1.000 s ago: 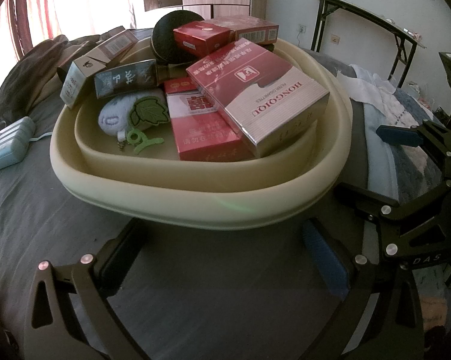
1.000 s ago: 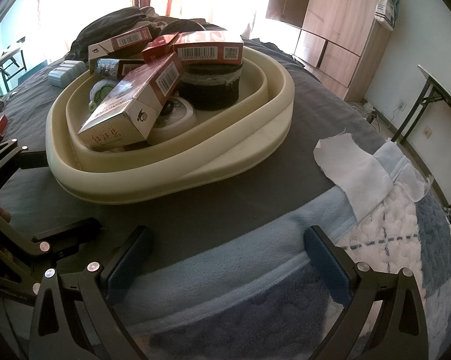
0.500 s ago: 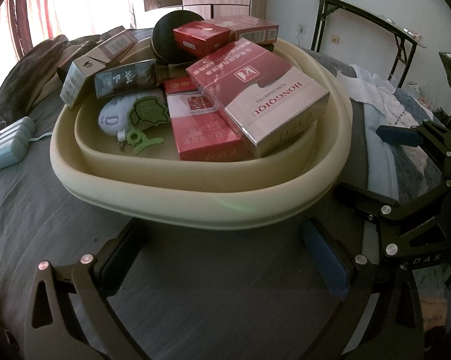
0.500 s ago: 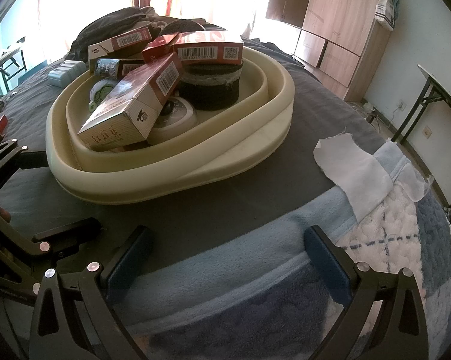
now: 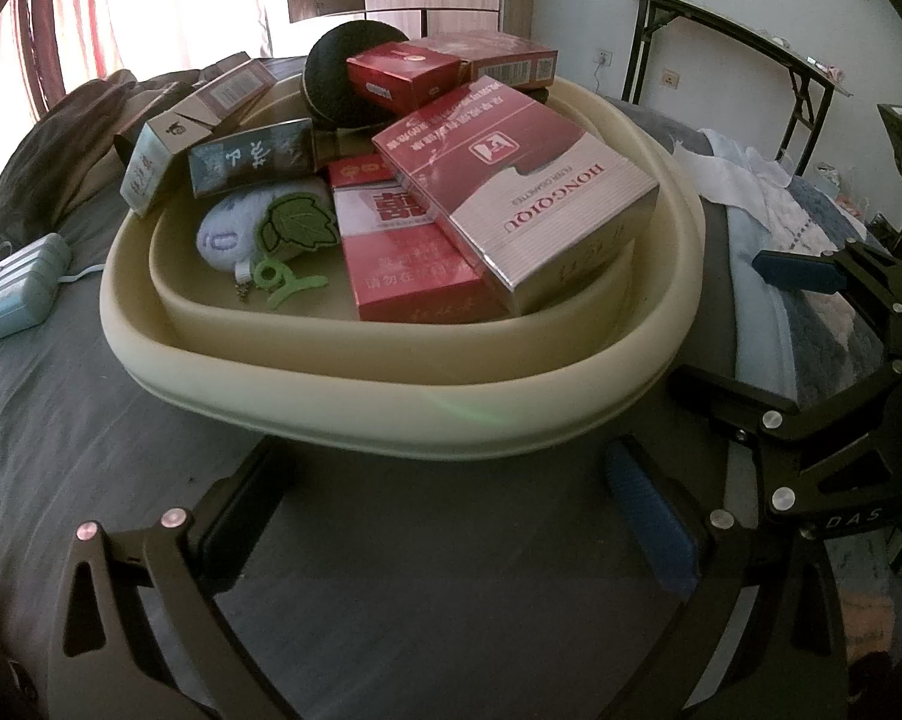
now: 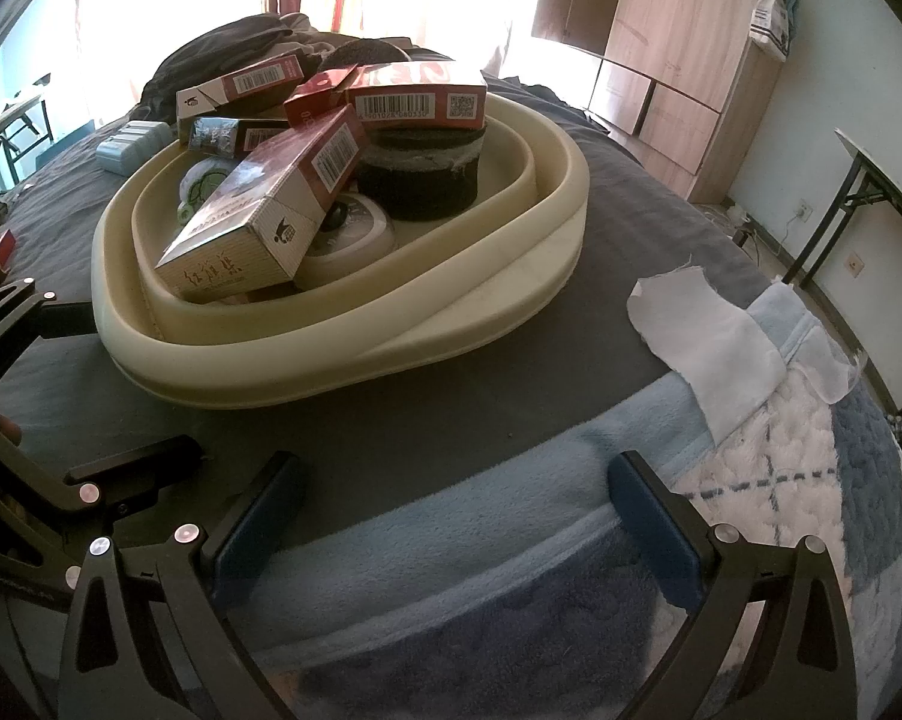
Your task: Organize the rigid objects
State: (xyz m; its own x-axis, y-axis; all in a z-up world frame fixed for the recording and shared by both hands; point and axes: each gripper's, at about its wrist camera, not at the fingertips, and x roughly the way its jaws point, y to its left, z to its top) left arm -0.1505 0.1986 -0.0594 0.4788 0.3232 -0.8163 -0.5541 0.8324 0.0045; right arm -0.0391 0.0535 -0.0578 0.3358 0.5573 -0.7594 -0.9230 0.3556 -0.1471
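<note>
left gripper (image 5: 445, 516) fingers spread wide, holding nothing | right gripper (image 6: 451, 510) same, wide and empty | cream basin (image 5: 391, 414) on the bed (image 5: 91, 420), piled with boxes (image 5: 511, 192)

Open grey blanket (image 5: 421, 540) before the cream basin (image 5: 391, 414). Basin interior crowded with stacked cartons (image 5: 511, 192); white cloth (image 6: 703, 336) to the right.

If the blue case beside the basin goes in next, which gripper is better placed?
Probably left. The left gripper is open, facing the basin, with the blue case on its own side. The right gripper, also open, sees it beyond the basin.
</note>
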